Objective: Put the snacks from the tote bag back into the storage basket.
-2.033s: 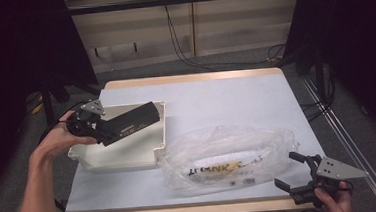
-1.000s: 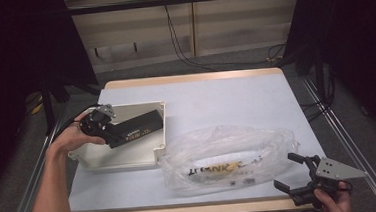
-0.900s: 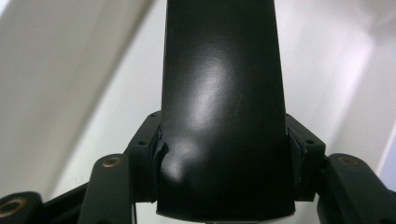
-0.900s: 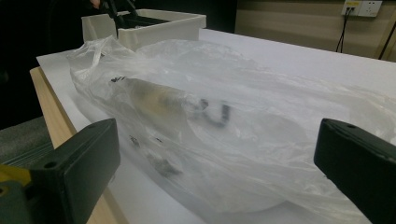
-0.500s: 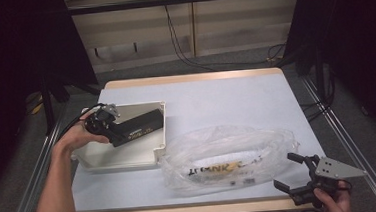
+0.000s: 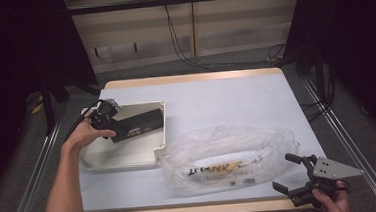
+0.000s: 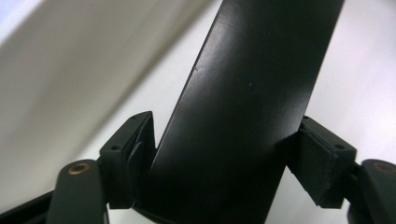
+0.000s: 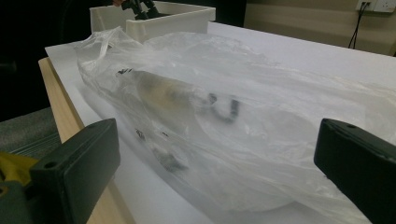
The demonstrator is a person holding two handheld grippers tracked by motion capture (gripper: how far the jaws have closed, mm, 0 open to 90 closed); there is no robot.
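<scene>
While the left gripper (image 6: 108, 122) clamps a flat black bar (image 6: 136, 124) between its jaws over the white tray (image 6: 124, 155), the right gripper (image 6: 301, 178) sits spread wide, the clear plastic bag (image 6: 227, 156) just ahead of it.

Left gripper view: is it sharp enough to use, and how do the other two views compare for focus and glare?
Left gripper view: black box fairly sharp with soft sheen, pale background blurred. Right gripper view: plastic bag hazy, its contents indistinct, near jaws soft. High view: evenly lit table, dark surroundings, mild glare on the bag.
</scene>
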